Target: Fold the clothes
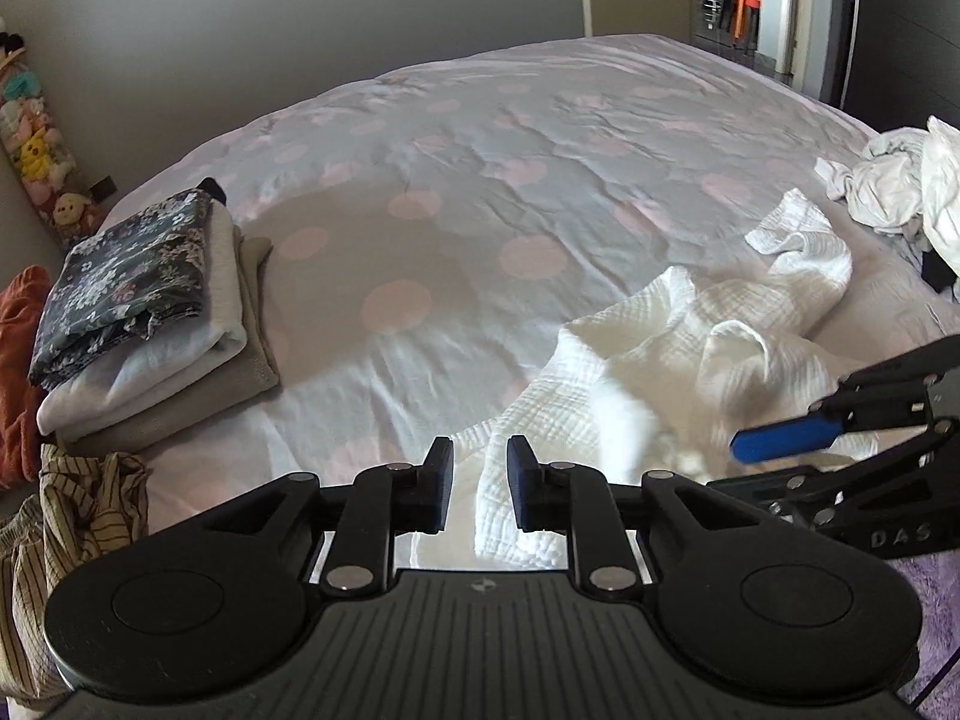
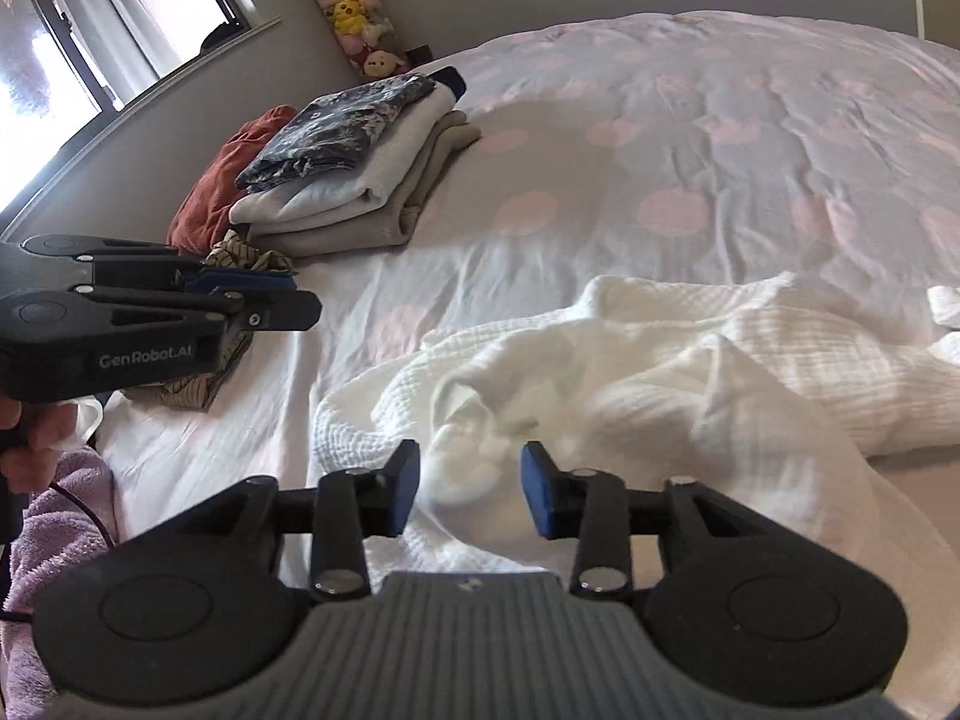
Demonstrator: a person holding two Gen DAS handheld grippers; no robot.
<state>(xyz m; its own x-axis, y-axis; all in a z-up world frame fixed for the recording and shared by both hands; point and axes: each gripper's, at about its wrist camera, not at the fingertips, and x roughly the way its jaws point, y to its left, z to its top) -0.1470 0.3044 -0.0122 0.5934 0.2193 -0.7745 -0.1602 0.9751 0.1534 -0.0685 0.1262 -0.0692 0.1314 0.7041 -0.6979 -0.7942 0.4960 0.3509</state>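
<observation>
A white crinkled garment (image 2: 630, 372) lies rumpled on the bed (image 1: 480, 138), near its front edge and toward the right side; its folds hide its shape, and parts nearest the cameras are blurred. The right gripper (image 2: 471, 492) hangs just over the garment's near edge with its fingers spread and nothing between them; whether they touch the cloth cannot be told. The left gripper (image 1: 479, 483) is beside the garment's left border, its fingers parted by a narrow gap, empty. In the right wrist view a hand (image 2: 36, 438) grips the left tool's handle, mostly cut off by the frame.

By the bed's left edge sits a folded stack (image 1: 150, 324): a dark floral piece on top, white under it, beige at the bottom. A rust-coloured cloth (image 2: 222, 180) lies beyond it, half hidden, and a striped garment (image 1: 90, 498) is bunched at the front left corner. A heap of white laundry (image 1: 888, 186) at the right edge is cropped by the frame.
</observation>
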